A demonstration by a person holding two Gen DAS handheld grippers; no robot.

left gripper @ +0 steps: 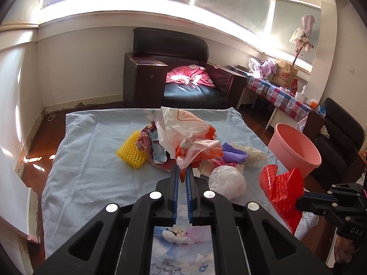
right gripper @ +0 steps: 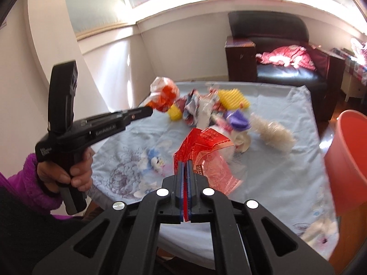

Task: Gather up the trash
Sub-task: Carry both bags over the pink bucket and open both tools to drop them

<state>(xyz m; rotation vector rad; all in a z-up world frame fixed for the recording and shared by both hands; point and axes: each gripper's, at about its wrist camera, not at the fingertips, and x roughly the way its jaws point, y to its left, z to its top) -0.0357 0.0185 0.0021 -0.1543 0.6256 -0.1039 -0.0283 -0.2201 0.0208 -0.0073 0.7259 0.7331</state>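
A heap of trash lies on the light blue cloth (left gripper: pixel 96 174) covering the table. My left gripper (left gripper: pixel 182 168) is shut on an orange and clear plastic bag (left gripper: pixel 183 133), lifted a little off the heap; the same gripper (right gripper: pixel 150 110) and bag (right gripper: pixel 164 94) show in the right wrist view. My right gripper (right gripper: pixel 185 163) is shut on a red plastic bag (right gripper: pixel 204 144), which hangs above the cloth. In the left wrist view that red bag (left gripper: pixel 282 190) hangs off the right gripper (left gripper: pixel 300 200) beside the pink bin (left gripper: pixel 296 149).
A yellow foam net (left gripper: pixel 132 153), purple cloth (left gripper: pixel 231 153), a white bag (left gripper: pixel 227 181), patterned wrappers (left gripper: pixel 149 142) and beige fluff (right gripper: pixel 273 133) remain in the heap. The pink bin (right gripper: pixel 351 155) stands at the table's right. A dark armchair (left gripper: pixel 179 73) is behind.
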